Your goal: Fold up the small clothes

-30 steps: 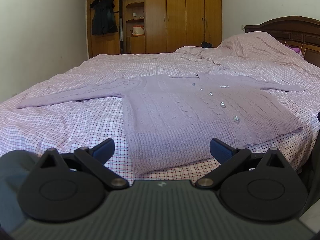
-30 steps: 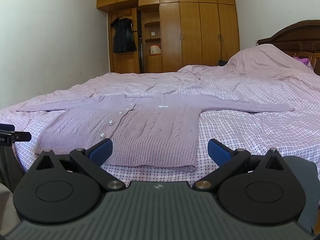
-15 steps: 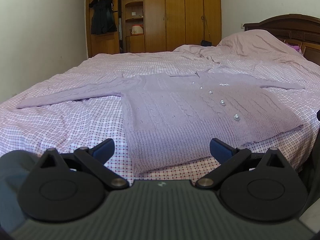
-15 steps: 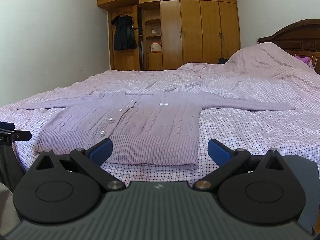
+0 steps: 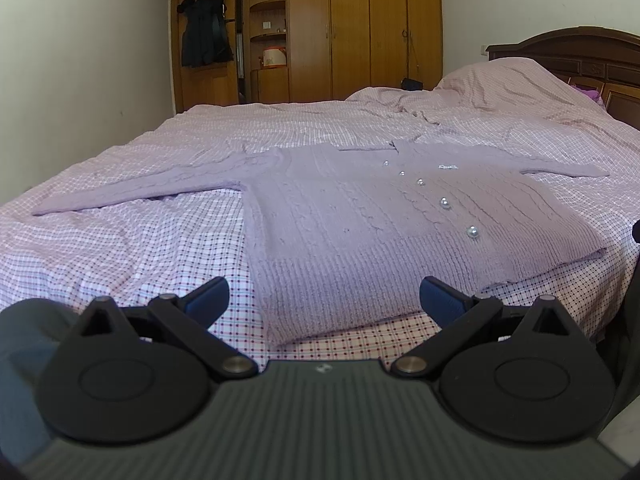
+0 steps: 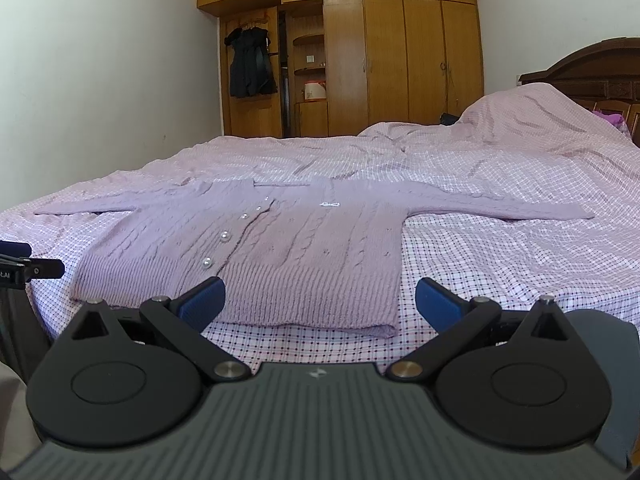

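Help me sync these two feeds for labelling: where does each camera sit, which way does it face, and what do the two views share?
Left wrist: rides the left claw, low at the bed's near edge, facing across the cardigan toward the wardrobe; its open fingers show, and the other claw's tip at the right edge.
Right wrist: rides the right claw, further right along the same edge, facing likewise; open fingers show, the left claw at the left edge.
Shared: cardigan, checked bedsheet, wardrobe, headboard.

One cardigan point(image 5: 360, 220), five pearl buttons point(image 5: 473, 233), one bed point(image 5: 120, 248), two grippers point(image 5: 324, 300).
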Motion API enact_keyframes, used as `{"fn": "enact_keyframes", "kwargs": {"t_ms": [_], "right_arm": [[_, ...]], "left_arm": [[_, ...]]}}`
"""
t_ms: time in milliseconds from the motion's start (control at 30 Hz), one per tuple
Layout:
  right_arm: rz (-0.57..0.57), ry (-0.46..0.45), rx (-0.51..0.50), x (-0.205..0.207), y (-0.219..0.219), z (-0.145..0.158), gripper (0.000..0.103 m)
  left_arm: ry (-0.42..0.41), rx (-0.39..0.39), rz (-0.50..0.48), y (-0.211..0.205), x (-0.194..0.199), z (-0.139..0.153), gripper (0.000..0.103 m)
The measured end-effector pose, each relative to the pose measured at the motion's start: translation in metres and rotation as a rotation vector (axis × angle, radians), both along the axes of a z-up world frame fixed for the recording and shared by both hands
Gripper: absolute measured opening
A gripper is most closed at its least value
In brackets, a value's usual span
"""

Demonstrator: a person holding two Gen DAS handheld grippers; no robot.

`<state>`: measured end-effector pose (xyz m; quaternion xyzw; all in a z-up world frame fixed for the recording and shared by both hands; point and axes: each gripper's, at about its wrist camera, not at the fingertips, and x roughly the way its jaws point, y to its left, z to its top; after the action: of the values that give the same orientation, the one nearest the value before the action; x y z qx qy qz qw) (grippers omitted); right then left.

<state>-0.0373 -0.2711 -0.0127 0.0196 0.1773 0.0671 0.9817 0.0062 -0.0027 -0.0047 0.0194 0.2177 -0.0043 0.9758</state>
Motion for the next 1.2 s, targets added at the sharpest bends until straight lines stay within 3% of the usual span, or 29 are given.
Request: {"fn": "enact_keyframes", "kwargs": {"t_ms": [933,1100,1200], "right_arm": [[0.037,0.032,-0.019,0.010,0.004,0.000,0.103],[0.085,0.048,-0.007,0.022,0.012,0.004,0.103],[0.086,0.037,-0.011,0.036,0.022,0.005,0.103]], "left_arm": [[0.013,-0.018,0.003,0.002,0.003,0.000,0.103],[0.023,-0.049,0.006,0.009,0.006,0.001,0.103],[0.055,-0.121,0.002,0.020,0.012,0.001,0.103]]}}
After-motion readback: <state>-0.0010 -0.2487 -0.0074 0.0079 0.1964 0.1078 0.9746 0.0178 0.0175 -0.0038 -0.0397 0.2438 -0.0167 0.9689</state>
